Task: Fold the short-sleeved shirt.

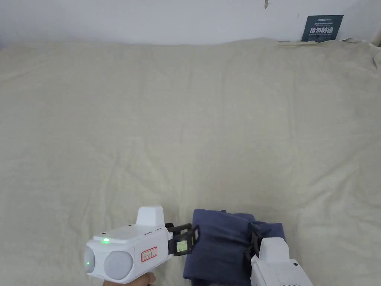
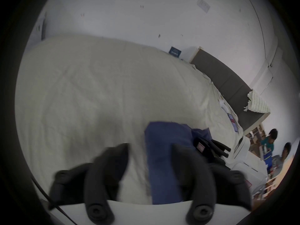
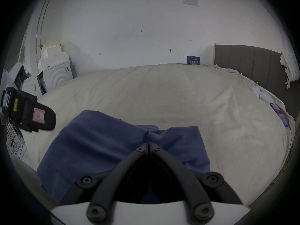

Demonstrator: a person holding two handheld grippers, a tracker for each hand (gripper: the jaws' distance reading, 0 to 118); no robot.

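Note:
A dark blue short-sleeved shirt (image 1: pixel 219 242) lies folded into a small bundle at the near edge of the cream bed sheet (image 1: pixel 186 130). My left gripper (image 1: pixel 188 238) stands open at the bundle's left edge. In the left gripper view the shirt (image 2: pixel 165 144) has its left edge between the spread jaws of that gripper (image 2: pixel 151 147). My right gripper (image 1: pixel 255 242) sits on the bundle's right part. In the right gripper view its jaws (image 3: pixel 148 145) are shut on a puckered pinch of the shirt (image 3: pixel 97 139). The left gripper (image 3: pixel 29 114) hovers at the left there.
The wide sheet stretches away to a white wall with a dark blue sign (image 1: pixel 322 28). A grey headboard (image 3: pixel 243 59) stands at the right, with a phone (image 3: pixel 279 114) on the bed near it. White boxes (image 3: pixel 53 69) are stacked at the left. Two people (image 2: pixel 267 140) are far off.

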